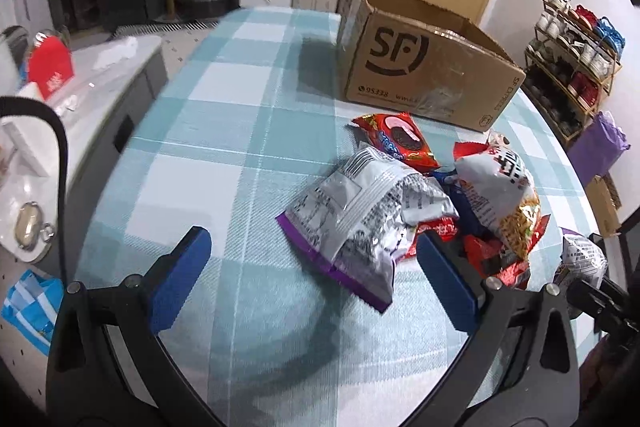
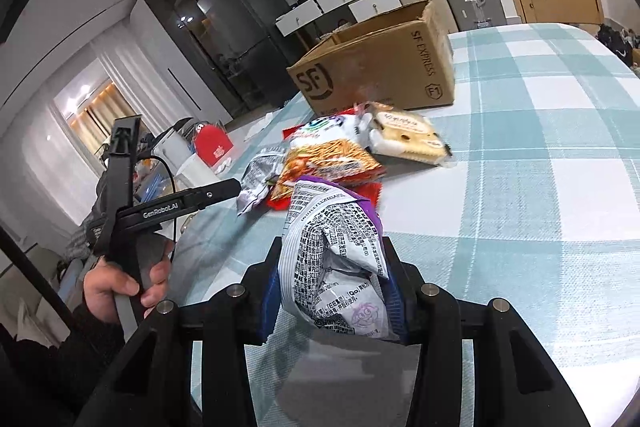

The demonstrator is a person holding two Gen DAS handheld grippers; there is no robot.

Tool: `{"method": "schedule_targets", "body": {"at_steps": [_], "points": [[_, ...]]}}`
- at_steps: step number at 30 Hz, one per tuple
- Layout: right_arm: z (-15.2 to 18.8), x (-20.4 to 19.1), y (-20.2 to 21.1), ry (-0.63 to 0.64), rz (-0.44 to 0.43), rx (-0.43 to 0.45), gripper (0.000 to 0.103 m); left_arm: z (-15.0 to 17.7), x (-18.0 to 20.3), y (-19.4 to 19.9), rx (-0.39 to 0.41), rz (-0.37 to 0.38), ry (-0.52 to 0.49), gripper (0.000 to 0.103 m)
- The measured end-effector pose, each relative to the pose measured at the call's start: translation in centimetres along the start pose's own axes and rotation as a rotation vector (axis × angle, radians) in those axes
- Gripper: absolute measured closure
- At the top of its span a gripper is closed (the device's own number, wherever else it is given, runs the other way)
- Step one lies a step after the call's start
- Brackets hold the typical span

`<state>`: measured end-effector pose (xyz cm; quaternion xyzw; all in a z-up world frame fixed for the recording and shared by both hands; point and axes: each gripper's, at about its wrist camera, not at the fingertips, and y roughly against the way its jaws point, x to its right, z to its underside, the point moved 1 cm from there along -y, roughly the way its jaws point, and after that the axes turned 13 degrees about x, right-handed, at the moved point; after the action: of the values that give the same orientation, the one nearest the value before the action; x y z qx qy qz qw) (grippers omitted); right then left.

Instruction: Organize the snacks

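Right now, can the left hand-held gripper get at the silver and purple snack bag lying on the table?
Probably yes. The left hand-held gripper is open, and the snack bag lies uncovered just ahead between its fingers, on top of the pile, nothing blocking.

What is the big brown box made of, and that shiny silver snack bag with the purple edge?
Big brown box: looks like cardboard, matte brown, with printed black letters and creased, open flaps.
Silver snack bag: probably thin foil-like plastic, glossy; it crinkles and glints under the light.
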<state>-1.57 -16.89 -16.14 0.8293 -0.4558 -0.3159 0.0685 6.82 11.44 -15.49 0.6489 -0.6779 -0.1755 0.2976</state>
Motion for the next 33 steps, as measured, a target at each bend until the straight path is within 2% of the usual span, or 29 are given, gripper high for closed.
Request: {"method": "schedule_targets", "body": {"at_steps": [3,11,17,20,22,26,27,28,33], "points": [[-0.1,0.5,-0.1,-0.005,0.009,0.002,0.059,-0.6,-0.3,-1.8,-0.052,0.048,0.016,0.001],[-0.5,1.2,-0.7,-0.014,0.011,-0.007,0.059,-2.4,0.0,-5.4,-0.106,0.135,-0.010,0.001],[-0.7,1.6,-1.1,-0.022,0.015,-0.016,0.059,-2.8,0.2,-6.4,-0.128,0.197,-0.016,0.002],[-0.7,1.8,-1.2,-0.032,0.013,-0.018,0.059,-2.6,0.2,-6.4,-0.134,0.247,-0.005,0.012],[-0.8,1.9,-1.3,-0.038,0.011,-0.018,0.059,-2.5,0.3,-6.0,-0.126,0.290,0.005,0.031],[-0.8,1.9,-1.3,-0.037,0.010,-0.017,0.059,-2.5,0.9,-5.0,-0.098,0.292,-0.021,0.052],[-0.8,1.9,-1.3,-0.037,0.010,-0.017,0.059,-2.4,1.0,-4.8,-0.095,0.292,-0.024,0.065],[-0.8,1.8,-1.3,-0.036,0.010,-0.017,0.059,-2.3,1.2,-4.7,-0.098,0.281,-0.041,0.069],[-0.9,1.5,-0.9,-0.038,0.002,-0.006,0.059,-1.7,2.3,-3.3,-0.073,0.243,-0.119,0.073]]}}
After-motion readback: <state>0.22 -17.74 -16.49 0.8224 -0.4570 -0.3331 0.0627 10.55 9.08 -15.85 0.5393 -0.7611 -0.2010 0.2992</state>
